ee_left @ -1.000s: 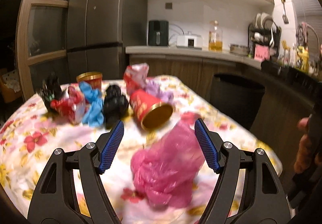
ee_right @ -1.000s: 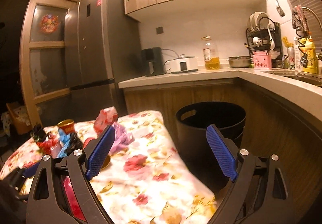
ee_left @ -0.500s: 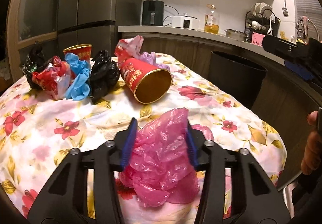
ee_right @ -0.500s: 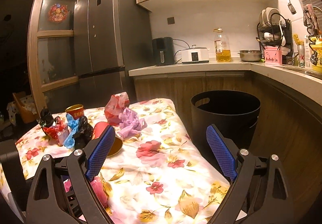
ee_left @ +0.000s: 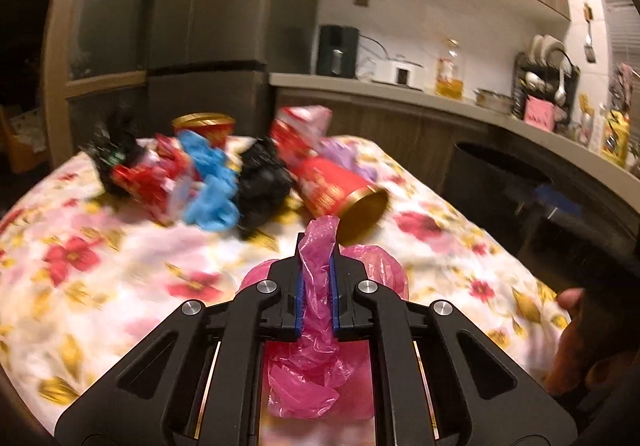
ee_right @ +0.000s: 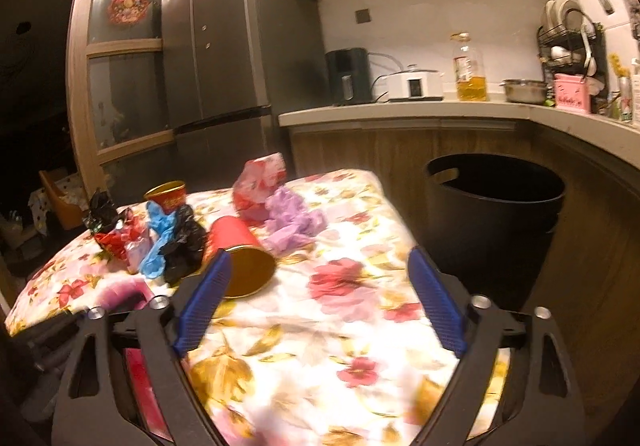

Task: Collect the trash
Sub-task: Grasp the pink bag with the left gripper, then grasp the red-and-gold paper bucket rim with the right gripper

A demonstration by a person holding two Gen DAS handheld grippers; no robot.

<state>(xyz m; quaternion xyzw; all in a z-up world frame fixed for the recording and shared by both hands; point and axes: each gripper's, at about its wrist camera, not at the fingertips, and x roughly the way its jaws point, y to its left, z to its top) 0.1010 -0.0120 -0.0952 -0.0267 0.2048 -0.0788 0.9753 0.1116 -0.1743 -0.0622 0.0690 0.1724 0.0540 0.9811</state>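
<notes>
At lower centre, the crumpled pink plastic bag [ee_left: 320,342] on the floral worktop [ee_left: 120,286] is pinched by the closing left gripper [ee_left: 316,278] for binning, while the empty right gripper [ee_right: 320,310], wide, narrows slightly.

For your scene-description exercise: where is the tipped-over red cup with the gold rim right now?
In the right wrist view the tipped-over red cup lies on the flowered tablecloth, left of centre, between the black crumpled bag and the purple wrapper, mouth towards the camera.
</notes>
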